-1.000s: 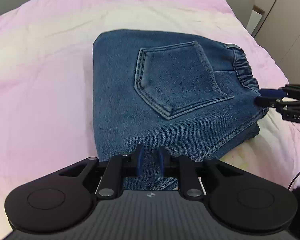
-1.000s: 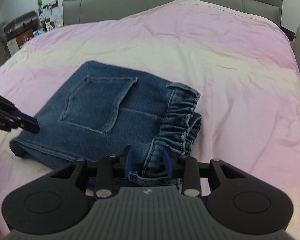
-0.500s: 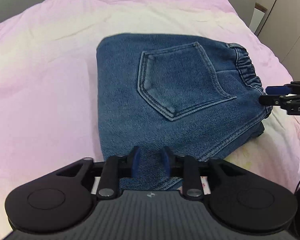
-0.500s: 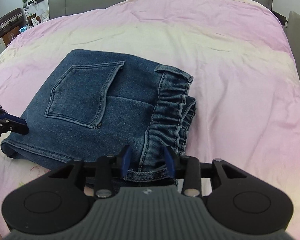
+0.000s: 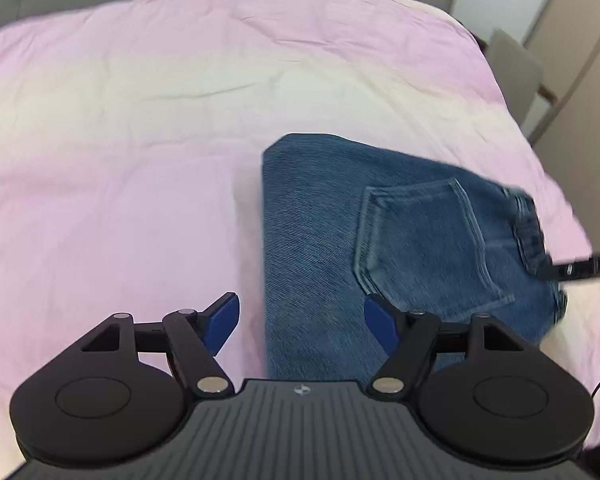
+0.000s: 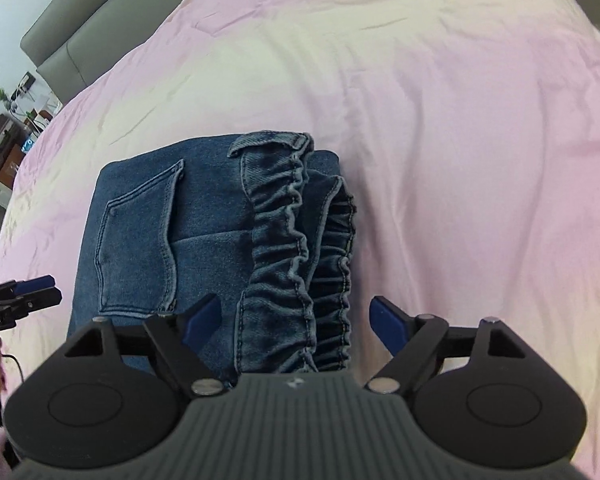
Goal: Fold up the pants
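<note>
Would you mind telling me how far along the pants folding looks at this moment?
Nearly finished, it seems. Done: the pants lie on the bedspread as a compact stack, back pocket up and elastic waistband doubled at one edge. In hand: nothing; the left gripper and right gripper are both open, gripping no denim. Left: perhaps squaring the slightly uneven waistband layers.

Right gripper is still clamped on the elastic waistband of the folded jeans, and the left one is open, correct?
Not quite. The right gripper is open: in the right wrist view its blue pads stand wide apart either side of the elastic waistband, gripping nothing. The left gripper is open too, over the folded jeans.
</note>
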Demonstrator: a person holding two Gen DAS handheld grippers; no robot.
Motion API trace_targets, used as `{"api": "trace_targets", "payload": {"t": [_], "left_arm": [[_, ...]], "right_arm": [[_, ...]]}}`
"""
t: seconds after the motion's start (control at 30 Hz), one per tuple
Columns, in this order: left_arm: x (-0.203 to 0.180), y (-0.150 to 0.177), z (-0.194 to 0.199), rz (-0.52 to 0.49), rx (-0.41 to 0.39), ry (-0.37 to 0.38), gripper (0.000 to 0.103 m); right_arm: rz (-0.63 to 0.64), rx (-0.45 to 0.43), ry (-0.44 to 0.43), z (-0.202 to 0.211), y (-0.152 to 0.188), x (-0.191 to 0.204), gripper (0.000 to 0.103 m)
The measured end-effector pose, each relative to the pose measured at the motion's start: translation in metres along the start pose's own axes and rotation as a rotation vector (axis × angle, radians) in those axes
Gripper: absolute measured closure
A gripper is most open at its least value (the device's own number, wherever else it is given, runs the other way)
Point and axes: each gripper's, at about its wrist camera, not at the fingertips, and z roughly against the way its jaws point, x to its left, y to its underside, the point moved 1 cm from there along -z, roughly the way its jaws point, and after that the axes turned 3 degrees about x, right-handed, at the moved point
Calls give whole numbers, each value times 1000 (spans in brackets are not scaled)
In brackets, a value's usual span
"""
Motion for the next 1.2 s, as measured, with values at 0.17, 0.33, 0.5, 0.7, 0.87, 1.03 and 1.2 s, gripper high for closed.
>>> {"api": "trace_targets", "payload": {"t": [0.17,0.33,0.5,0.7,0.87,1.03,1.2], "left_arm": [[33,-5,-36,181,51,130,20],[40,-1,-57,238,67,212,26],[38,2,-55,294,51,249,57],[26,2,-27,269,0,248,76],[38,3,15,248,-53,226,78],[73,3,72,261,-117,176,78],[125,23,127,302,-190,95,78]], "right_arm": [[-86,81,-100,-32,-10,-16,25],[-150,104,-171,-55,-11,-26,22],[-192,103,-176,-60,-11,-27,27],[-98,57,-119,-32,-12,9,51],[-34,24,-104,-4,-10,56,55],[12,21,-144,2,-4,119,56],[61,25,-219,-15,8,188,56]]}}
